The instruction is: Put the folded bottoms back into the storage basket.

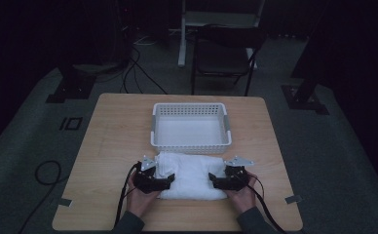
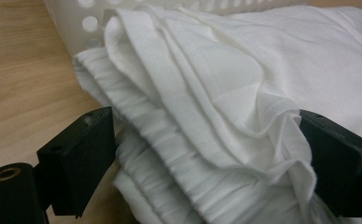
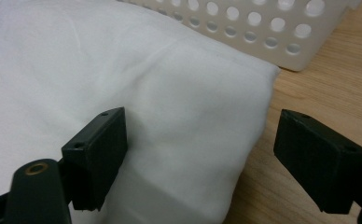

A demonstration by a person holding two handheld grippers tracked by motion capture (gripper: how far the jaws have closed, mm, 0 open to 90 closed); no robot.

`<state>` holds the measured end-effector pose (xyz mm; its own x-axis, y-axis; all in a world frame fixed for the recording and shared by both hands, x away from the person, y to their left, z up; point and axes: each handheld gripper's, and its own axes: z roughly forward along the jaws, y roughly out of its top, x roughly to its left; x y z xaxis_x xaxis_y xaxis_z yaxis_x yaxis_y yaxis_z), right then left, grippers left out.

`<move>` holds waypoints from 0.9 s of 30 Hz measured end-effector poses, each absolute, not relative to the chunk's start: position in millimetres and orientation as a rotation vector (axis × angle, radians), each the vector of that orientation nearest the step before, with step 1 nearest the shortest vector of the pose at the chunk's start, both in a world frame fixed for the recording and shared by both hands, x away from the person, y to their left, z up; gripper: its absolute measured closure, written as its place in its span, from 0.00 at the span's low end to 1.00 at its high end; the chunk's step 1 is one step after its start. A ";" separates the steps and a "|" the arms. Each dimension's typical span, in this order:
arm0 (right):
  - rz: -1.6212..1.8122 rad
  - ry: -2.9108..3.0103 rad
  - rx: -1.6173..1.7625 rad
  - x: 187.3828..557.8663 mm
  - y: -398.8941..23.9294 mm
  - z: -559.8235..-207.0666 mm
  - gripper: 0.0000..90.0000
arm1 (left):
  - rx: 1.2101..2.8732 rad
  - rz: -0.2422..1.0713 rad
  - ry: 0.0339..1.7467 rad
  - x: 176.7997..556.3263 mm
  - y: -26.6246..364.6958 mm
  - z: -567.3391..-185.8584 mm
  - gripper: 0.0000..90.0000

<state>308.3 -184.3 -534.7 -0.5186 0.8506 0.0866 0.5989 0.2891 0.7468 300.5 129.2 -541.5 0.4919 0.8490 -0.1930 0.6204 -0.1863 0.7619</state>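
A folded white cloth [image 1: 192, 175] lies on the wooden table [image 1: 119, 131], just in front of a white perforated basket [image 1: 191, 106]. My left gripper [image 1: 170, 179] is at the cloth's left end and my right gripper [image 1: 212, 180] at its right end, each held in a hand. In the left gripper view the open left gripper [image 2: 205, 119] has the cloth's [image 2: 226, 93] stacked, ruffled layers between its jaws. In the right gripper view the right gripper [image 3: 202, 119] stands open across the cloth's [image 3: 179, 93] corner, one jaw over cloth, the other over bare wood.
The basket [image 3: 263, 32] is empty and its wall touches the cloth's far edge. A folding chair [image 1: 223, 53] stands on the dark floor beyond the table, with cables [image 1: 46, 170] on the floor at the left. Bare tabletop lies to both sides.
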 end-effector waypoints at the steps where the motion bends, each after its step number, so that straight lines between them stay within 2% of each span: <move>1: 1.075 2.235 1.314 308.7 -184.5 -534.8 0.19 | 1.900 0.348 1.225 302.1 128.4 -541.3 0.10; 5: 1.076 2.233 1.321 310.3 -185.6 -534.7 0.19 | 1.882 0.359 1.251 301.1 127.5 -534.7 0.11; 13: 1.074 2.234 1.318 311.0 -185.0 -534.9 0.19 | 1.790 0.386 1.167 293.9 126.1 -505.3 0.13; 18: 1.068 2.233 1.312 310.9 -184.5 -534.2 0.18 | 1.858 0.392 1.209 305.0 112.7 -518.0 0.07; 23: 1.063 2.177 1.342 309.3 -185.3 -530.6 0.12 | 1.898 0.437 1.252 309.1 112.1 -532.4 0.01; 27: 1.101 2.149 1.341 304.5 -183.2 -523.3 0.12 | 1.876 0.379 1.273 312.4 116.6 -542.6 0.00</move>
<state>304.5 -183.2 -523.3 -0.4738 0.8765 0.0848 0.5810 0.2388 0.7781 312.4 116.6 -542.6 0.4437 0.8758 -0.1899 0.6299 -0.1540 0.7613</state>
